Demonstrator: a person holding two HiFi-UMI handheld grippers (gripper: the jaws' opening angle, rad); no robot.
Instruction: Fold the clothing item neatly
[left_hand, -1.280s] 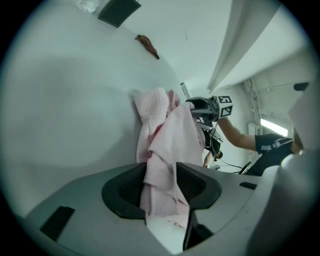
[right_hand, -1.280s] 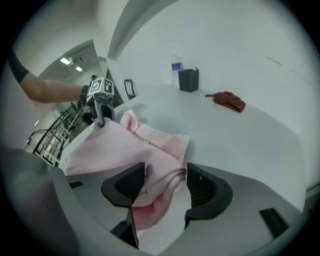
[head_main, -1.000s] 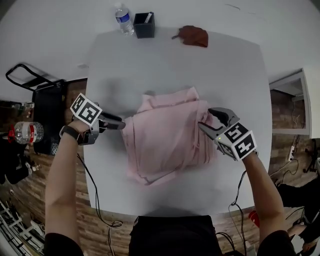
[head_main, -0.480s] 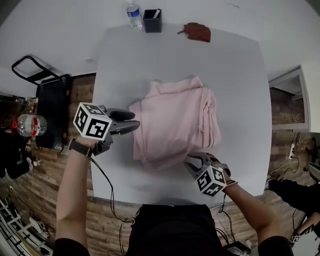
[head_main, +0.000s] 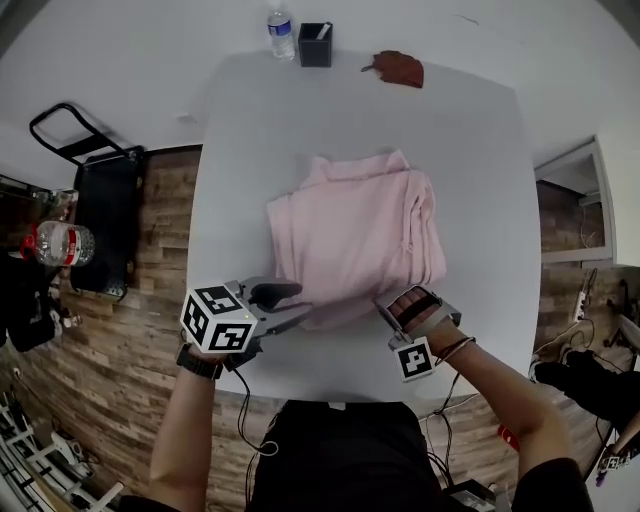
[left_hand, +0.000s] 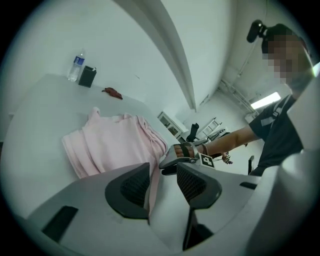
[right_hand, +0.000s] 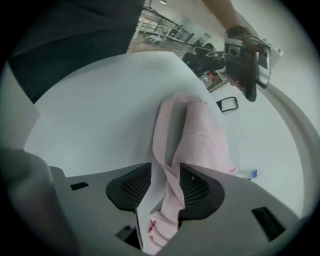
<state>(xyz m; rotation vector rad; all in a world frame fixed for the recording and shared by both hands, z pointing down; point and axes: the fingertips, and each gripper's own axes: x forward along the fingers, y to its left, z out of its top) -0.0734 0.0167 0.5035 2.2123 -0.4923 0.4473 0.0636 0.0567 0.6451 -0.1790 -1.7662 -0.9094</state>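
A pink garment (head_main: 355, 240) lies folded into a rough rectangle in the middle of the white table (head_main: 470, 150). My left gripper (head_main: 300, 302) is at its near-left corner. In the left gripper view the gripper (left_hand: 162, 172) stands open, with a thin edge of the garment (left_hand: 115, 140) running along one pad. My right gripper (head_main: 400, 300) is at the near-right corner. In the right gripper view its jaws (right_hand: 165, 172) are opening slightly, but bunched pink garment (right_hand: 195, 135) still fills the gap between the pads.
At the table's far edge stand a water bottle (head_main: 283, 33), a black box (head_main: 315, 45) and a brown crumpled thing (head_main: 400, 70). A black cart (head_main: 95, 215) and another bottle (head_main: 55, 243) are left of the table. A white shelf (head_main: 575, 210) is on the right.
Both grippers have come from the garment's left and right sides down to its near corners. The right jaws, open a second ago, now have cloth between them.
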